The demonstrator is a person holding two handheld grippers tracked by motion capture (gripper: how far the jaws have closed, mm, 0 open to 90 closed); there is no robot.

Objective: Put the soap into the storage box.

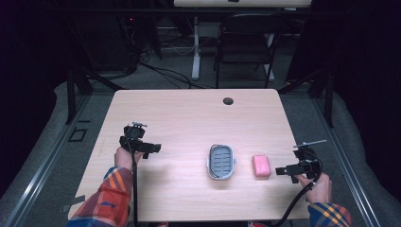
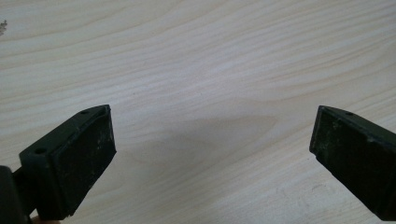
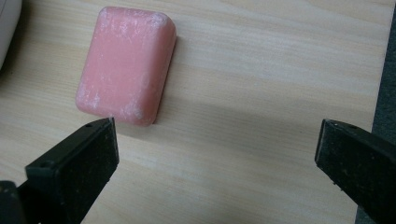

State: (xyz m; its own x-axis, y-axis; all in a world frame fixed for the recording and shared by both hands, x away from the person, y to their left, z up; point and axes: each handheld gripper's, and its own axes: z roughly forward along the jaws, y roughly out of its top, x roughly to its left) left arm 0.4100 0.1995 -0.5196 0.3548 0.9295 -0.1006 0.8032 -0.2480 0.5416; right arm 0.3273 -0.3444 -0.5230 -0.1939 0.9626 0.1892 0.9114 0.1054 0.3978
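A pink bar of soap (image 1: 261,166) lies flat on the wooden table, right of a grey oval soap dish (image 1: 221,161) with a slotted floor. My right gripper (image 1: 282,170) hovers just right of the soap, open, jaws spread wide with nothing between them. In the right gripper view the soap (image 3: 126,64) lies ahead and to the left of the open gripper (image 3: 217,163). My left gripper (image 1: 152,150) is held over the table's left part, well away from the dish, open and empty. In the left gripper view the left gripper (image 2: 212,161) has bare wood between its jaws.
The table (image 1: 189,118) has a round cable hole (image 1: 228,100) near its far edge. Its right edge (image 3: 380,70) runs close beside the right gripper. A dark chair (image 1: 246,45) and a white desk leg (image 1: 195,47) stand beyond the table.
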